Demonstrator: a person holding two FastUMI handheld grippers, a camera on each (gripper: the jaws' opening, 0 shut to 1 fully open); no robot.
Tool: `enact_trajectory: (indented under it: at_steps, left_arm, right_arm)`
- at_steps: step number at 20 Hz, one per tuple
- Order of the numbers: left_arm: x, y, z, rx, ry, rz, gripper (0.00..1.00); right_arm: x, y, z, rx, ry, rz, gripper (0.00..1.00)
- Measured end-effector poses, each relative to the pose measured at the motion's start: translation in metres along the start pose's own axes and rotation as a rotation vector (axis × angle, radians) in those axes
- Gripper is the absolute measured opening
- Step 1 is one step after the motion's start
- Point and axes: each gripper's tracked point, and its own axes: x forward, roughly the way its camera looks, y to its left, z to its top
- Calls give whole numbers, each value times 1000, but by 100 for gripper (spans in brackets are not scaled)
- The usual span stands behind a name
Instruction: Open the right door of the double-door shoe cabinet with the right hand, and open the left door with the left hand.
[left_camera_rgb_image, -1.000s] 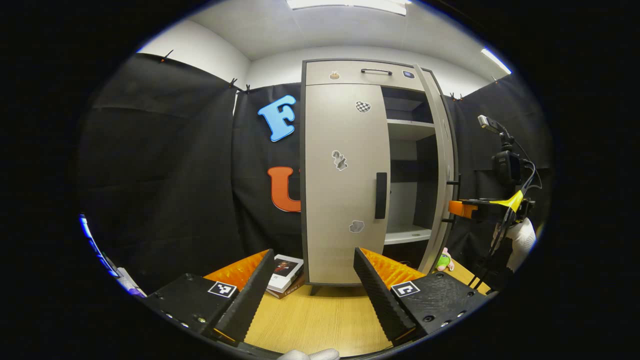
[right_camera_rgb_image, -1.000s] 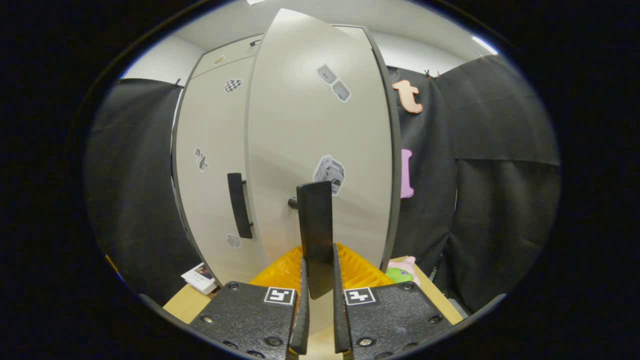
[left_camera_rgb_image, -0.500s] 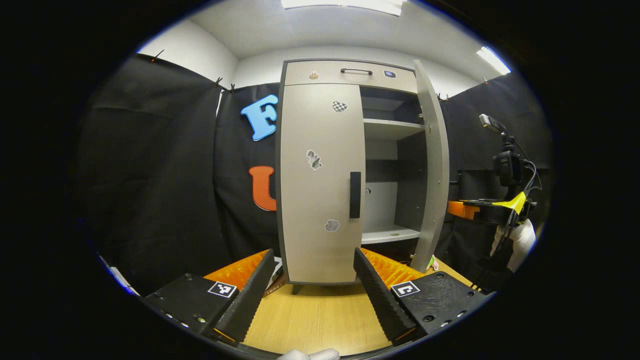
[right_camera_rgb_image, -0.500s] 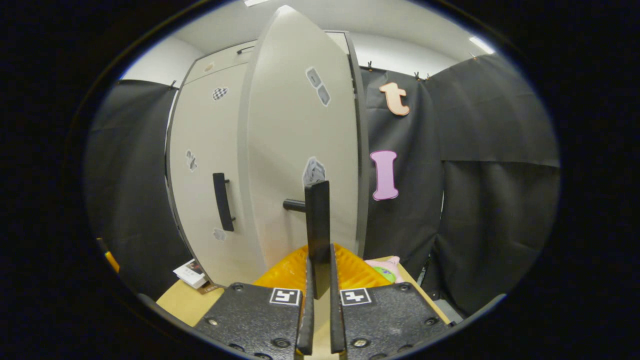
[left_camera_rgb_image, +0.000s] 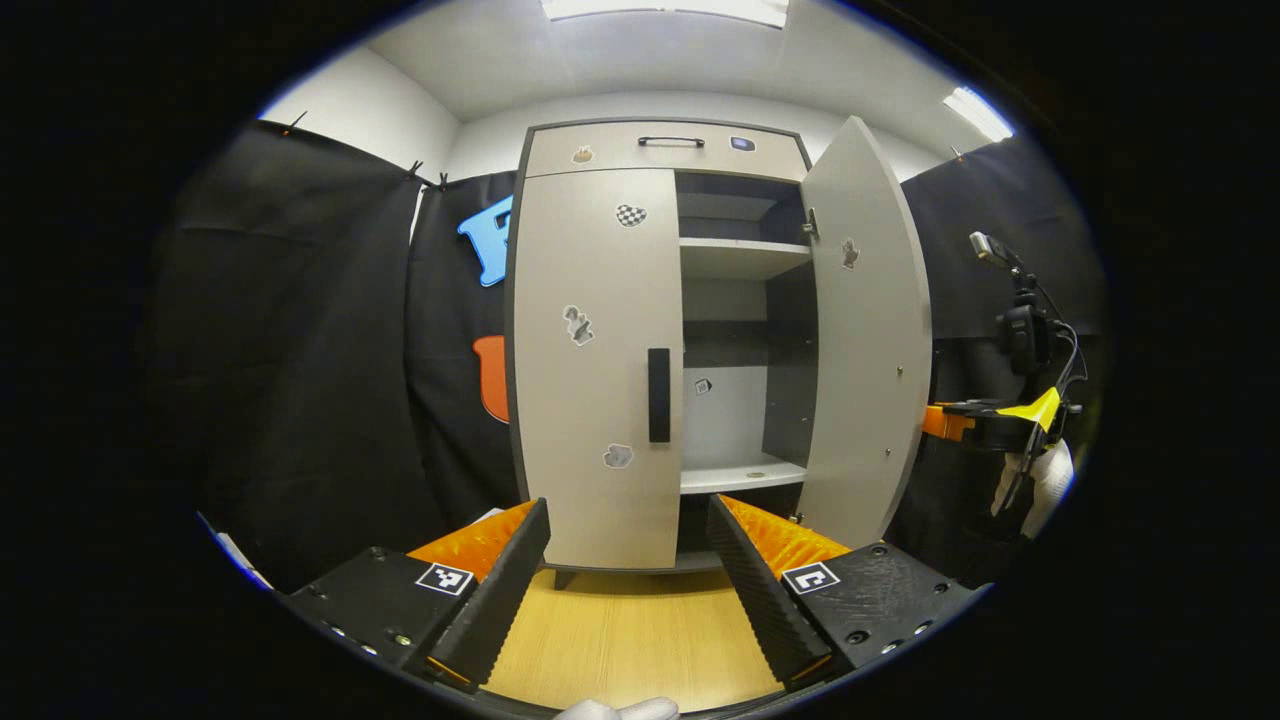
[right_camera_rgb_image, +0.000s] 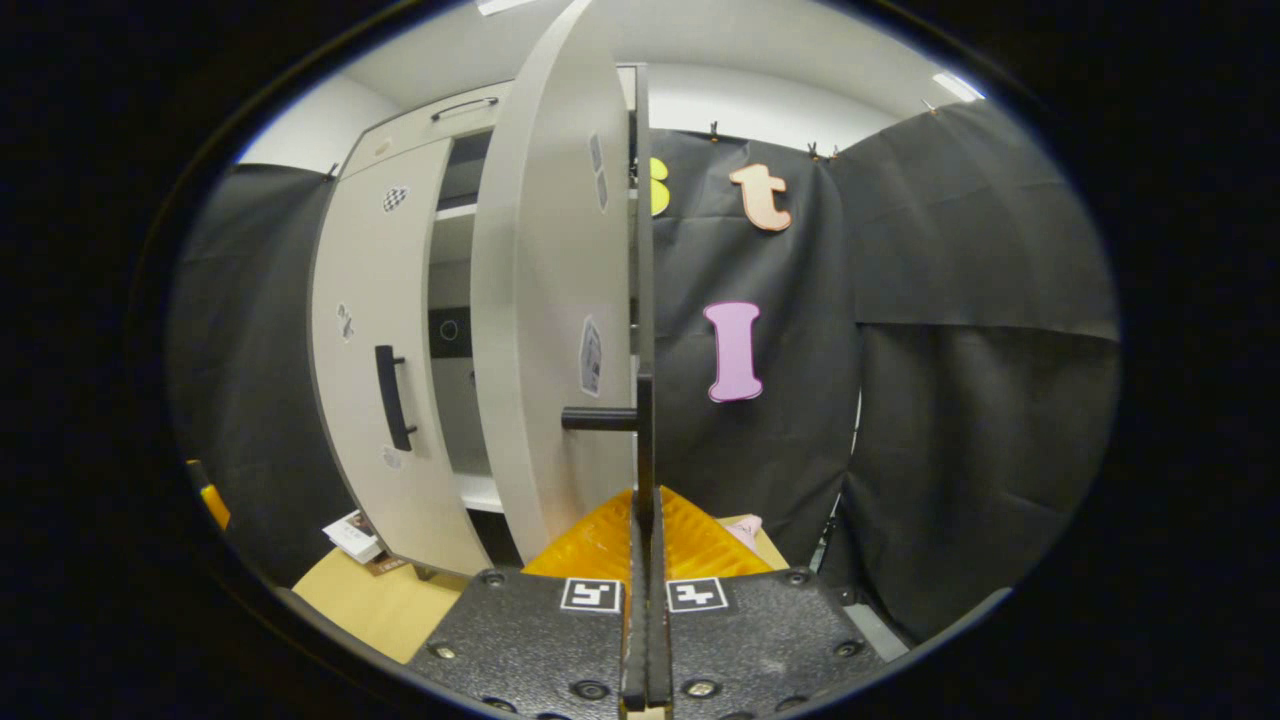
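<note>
Right claw (right_camera_rgb_image: 644, 520) grips the open right door's handle (right_camera_rgb_image: 643, 440).

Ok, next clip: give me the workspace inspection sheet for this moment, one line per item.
Surface: wooden tabletop, bare in front of the cabinet.
Job's things: shoe cabinet upright; right door swung wide open, shelves visible inside; left door shut, its handle untouched.
Clutter: books by the cabinet's left foot; a pink item low behind the right door, too hidden to identify.
Grippers: left claw open, hanging short of the left door; right claw shut on the right door's handle.
Cables: wires trailing from a camera rig at right.
Surroundings: black cloth walls, white ceiling with lights.
</note>
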Motion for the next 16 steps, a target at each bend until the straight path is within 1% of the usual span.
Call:
enact_trajectory:
  at_steps: [1,2,4,5,7,9,16]
  left_arm:
    - [0,-6,0,-1,0,0,96]
    - [0,-9,1,-2,2,2,96]
    - [1,-16,1,-5,4,6,96]
    - [2,-18,2,-4,4,10,96]
    - [1,-23,4,-5,1,20,96]
    - [-1,-26,5,-4,2,27,96]
    - [-5,-22,5,6,7,35,96]
  right_arm:
    - [1,-12,0,-5,1,-7,4]
    - [2,-18,1,9,3,13,4]
    - [4,-17,0,35,9,60,4]
    - [6,-17,-1,20,10,70,4]
    - [6,-21,0,-6,3,75,4]
    - [4,-18,1,-8,8,85,4]
    - [-3,-21,1,-30,7,55,4]
